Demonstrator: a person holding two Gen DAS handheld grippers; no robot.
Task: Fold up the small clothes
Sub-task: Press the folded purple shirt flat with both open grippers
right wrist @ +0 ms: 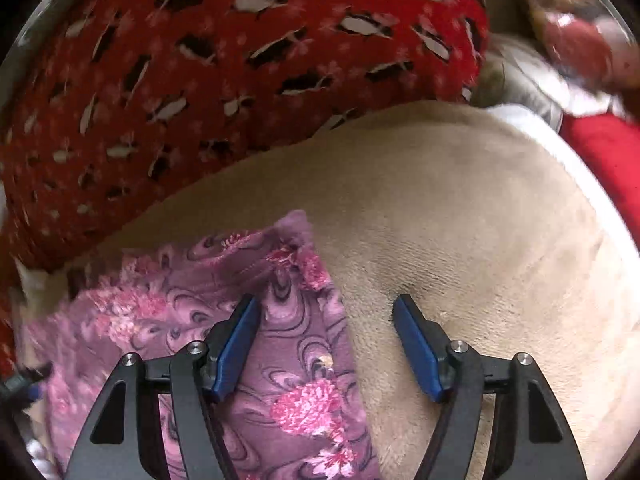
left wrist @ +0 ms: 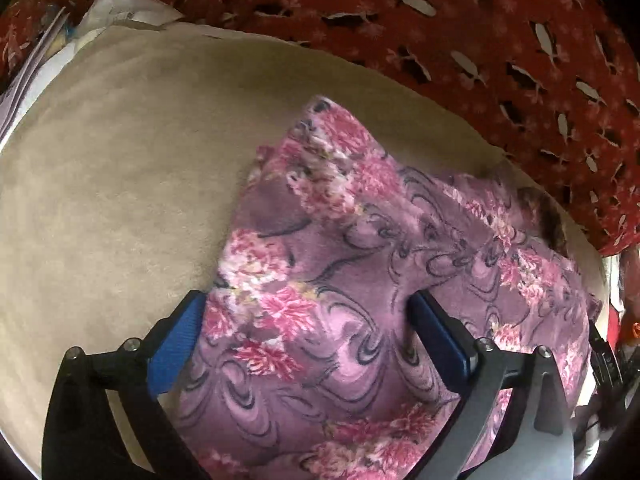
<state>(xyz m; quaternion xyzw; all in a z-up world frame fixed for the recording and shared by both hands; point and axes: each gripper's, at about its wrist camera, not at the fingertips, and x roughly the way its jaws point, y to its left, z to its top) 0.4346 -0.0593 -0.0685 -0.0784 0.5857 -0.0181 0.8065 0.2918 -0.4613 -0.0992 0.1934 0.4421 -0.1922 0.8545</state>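
I am holding my left gripper (left wrist: 306, 312) with its blue-padded fingers (left wrist: 176, 344) spread wide over the purple floral garment (left wrist: 328, 264), one finger at the cloth's left edge and the other over its middle; they are closing on nothing. The garment is lying rumpled on a beige plush surface (left wrist: 120, 168), its far corner pointing toward the red patterned blanket (left wrist: 460, 32) that is bordering the beige along the back. My right gripper (right wrist: 324, 320) is also standing wide open and gripping nothing: its left finger (right wrist: 236, 348) is hovering over the garment's right edge (right wrist: 296, 360), its right finger over bare beige plush (right wrist: 480, 220). Whether either gripper's fingers are touching the cloth, I cannot tell. White paper or plastic (left wrist: 120, 4) is sitting at the far left corner in the left wrist view.
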